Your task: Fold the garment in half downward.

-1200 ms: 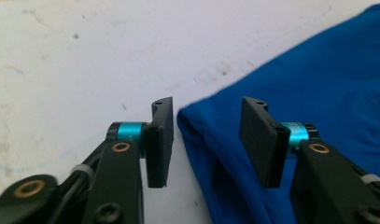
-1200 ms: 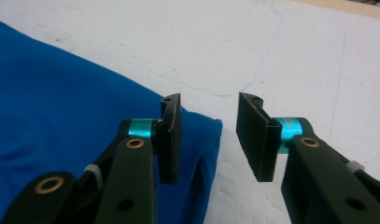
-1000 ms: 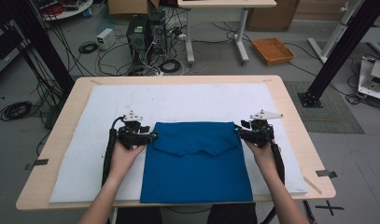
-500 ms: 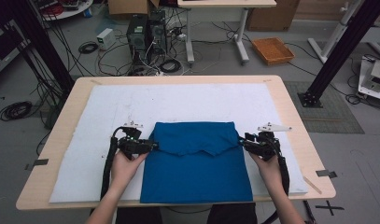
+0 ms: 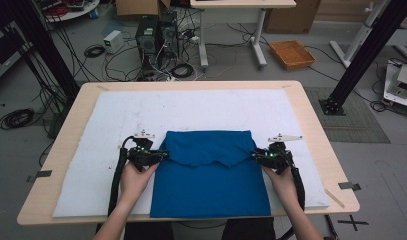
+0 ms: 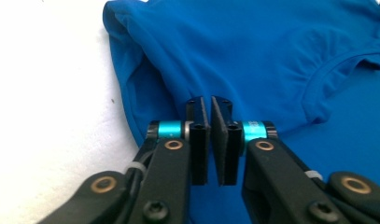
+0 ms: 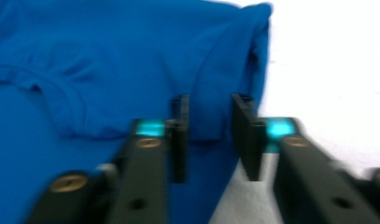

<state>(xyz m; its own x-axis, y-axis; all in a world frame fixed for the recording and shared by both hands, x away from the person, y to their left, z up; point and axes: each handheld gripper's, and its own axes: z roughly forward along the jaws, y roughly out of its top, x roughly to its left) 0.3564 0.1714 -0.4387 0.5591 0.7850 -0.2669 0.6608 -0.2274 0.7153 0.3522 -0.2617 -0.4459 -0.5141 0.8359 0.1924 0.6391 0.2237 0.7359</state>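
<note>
A blue shirt lies flat on the white mat, its upper part folded down over the rest. My left gripper is at the shirt's left edge, level with the fold. In the left gripper view its jaws have just been closing and now stand nearly together, pinching the edge of the blue cloth. My right gripper is at the shirt's right edge. Its jaws have been closing but still stand apart, with the folded cloth edge between them.
The mat covers most of the wooden table, and bare mat lies to either side of the shirt. Cables trail back from both grippers along the forearms. On the floor beyond stand computer towers, a tangle of cables and an orange tray.
Both grippers have slid a little towards the near edge along the shirt's sides, and the right one has sunk onto the cloth. The left jaws have come together.
</note>
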